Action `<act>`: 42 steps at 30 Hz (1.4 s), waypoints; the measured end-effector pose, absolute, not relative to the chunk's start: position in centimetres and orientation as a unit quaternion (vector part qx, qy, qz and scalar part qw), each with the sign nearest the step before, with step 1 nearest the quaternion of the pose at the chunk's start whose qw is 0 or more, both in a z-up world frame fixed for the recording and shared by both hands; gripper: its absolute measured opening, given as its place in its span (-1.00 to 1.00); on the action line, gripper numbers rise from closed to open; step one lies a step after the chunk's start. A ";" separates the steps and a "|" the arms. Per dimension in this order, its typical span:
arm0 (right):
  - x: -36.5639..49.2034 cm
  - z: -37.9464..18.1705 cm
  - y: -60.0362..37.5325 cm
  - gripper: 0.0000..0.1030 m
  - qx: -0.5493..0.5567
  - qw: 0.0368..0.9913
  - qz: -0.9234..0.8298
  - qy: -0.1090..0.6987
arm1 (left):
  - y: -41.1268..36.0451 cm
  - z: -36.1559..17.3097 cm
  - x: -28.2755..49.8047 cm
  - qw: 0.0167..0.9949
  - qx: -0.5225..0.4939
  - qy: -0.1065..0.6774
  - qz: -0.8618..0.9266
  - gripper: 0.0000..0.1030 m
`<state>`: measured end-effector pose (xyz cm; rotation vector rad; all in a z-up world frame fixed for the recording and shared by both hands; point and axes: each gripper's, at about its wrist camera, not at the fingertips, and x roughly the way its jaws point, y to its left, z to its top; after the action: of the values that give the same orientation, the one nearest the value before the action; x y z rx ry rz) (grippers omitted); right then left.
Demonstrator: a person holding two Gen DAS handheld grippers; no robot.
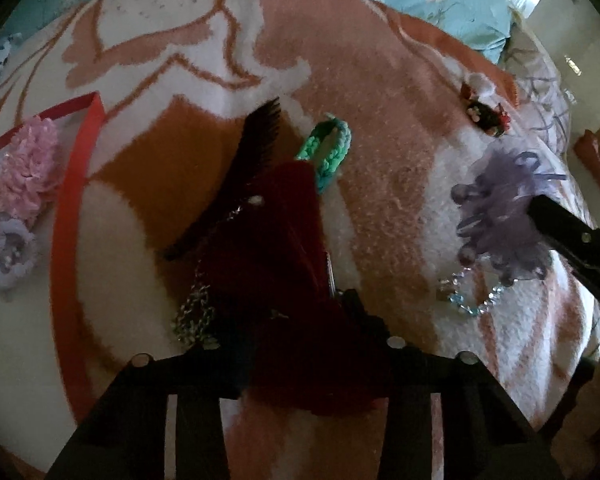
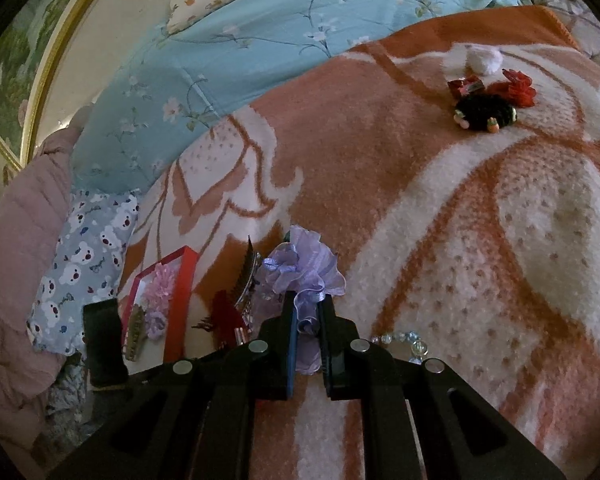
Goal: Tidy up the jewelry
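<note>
**Both grippers hold hair pieces over the blanket**

The right gripper [image 2: 307, 322] has its fingers [image 2: 289, 344] closed down on a lilac organza scrunchie [image 2: 300, 272], the ruffled fabric bulging out ahead of and between the two pads. From the left wrist view the same scrunchie [image 1: 500, 216] hangs at the tip of the right gripper's dark finger, above a clear bead bracelet [image 1: 468, 300] lying on the blanket [image 1: 380, 80].

The left gripper [image 1: 300, 332] holds a dark red fabric piece [image 1: 276, 264] that fills the space between its fingers; the fingers are largely hidden behind it, closed against the cloth. A black toothed hair comb [image 1: 244, 172] and a silvery chain [image 1: 196, 312] sit with this red piece. Just beyond lies a green and white braided band [image 1: 328, 152].

To the left stands a red box [image 1: 70, 184], its rim open to view, with a pink ruffled flower piece [image 1: 28, 164] and a pale lilac flower clip [image 1: 10, 252] inside. Far across the orange-and-cream blanket lies a small cluster: a black scrunchie with charms [image 2: 484, 112], a red ruffled piece [image 2: 516, 88] and a white pompom [image 2: 484, 58]. A blue floral sheet [image 2: 260, 40] covers the bed behind.
</note>
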<state>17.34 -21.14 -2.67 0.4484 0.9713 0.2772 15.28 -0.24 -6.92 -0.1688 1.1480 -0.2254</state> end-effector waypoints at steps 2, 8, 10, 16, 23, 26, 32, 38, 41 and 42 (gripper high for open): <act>17.2 -2.5 -20.8 -0.83 0.212 0.851 0.137 0.460 | 0.4 -6.3 14.7 0.833 -0.085 0.536 -0.111 -0.53; 16.6 -1.9 -18.7 -0.83 0.203 0.850 0.158 0.459 | 3.1 -3.5 11.2 0.849 -0.107 0.505 -0.112 -0.55; 16.6 -2.0 -17.8 -0.83 0.205 0.846 0.169 0.462 | 4.1 -2.4 9.9 0.854 -0.114 0.496 -0.112 -0.55; 16.0 -2.3 -14.5 -0.83 0.196 0.834 0.202 0.474 | 7.6 0.0 5.3 0.864 -0.132 0.478 -0.094 -0.55; 15.5 -2.6 -10.6 -0.83 0.178 0.823 0.234 0.487 | 11.8 2.0 2.1 0.873 -0.150 0.460 -0.064 -0.55; 15.4 -2.5 -9.0 -0.83 0.169 0.819 0.247 0.489 | 13.1 2.7 1.1 0.877 -0.156 0.450 -0.054 -0.55; 15.6 -2.4 -5.5 -0.83 0.161 0.808 0.276 0.494 | 15.8 3.0 -0.5 0.881 -0.158 0.445 -0.026 -0.55; 15.7 -2.8 -1.3 -0.83 0.143 0.795 0.306 0.504 | 18.3 2.1 -1.3 0.876 -0.159 0.456 0.014 -0.55; 15.9 -3.3 0.8 -0.83 0.134 0.787 0.320 0.510 | 19.2 1.7 -1.5 0.872 -0.158 0.462 0.032 -0.55; 16.0 -3.5 1.5 -0.83 0.130 0.785 0.323 0.512 | 19.5 1.6 -1.5 0.871 -0.157 0.464 0.037 -0.55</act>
<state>16.01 1.53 -3.50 0.2814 1.1041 0.6977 -1.48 19.47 1.61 -0.3273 0.9698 0.0768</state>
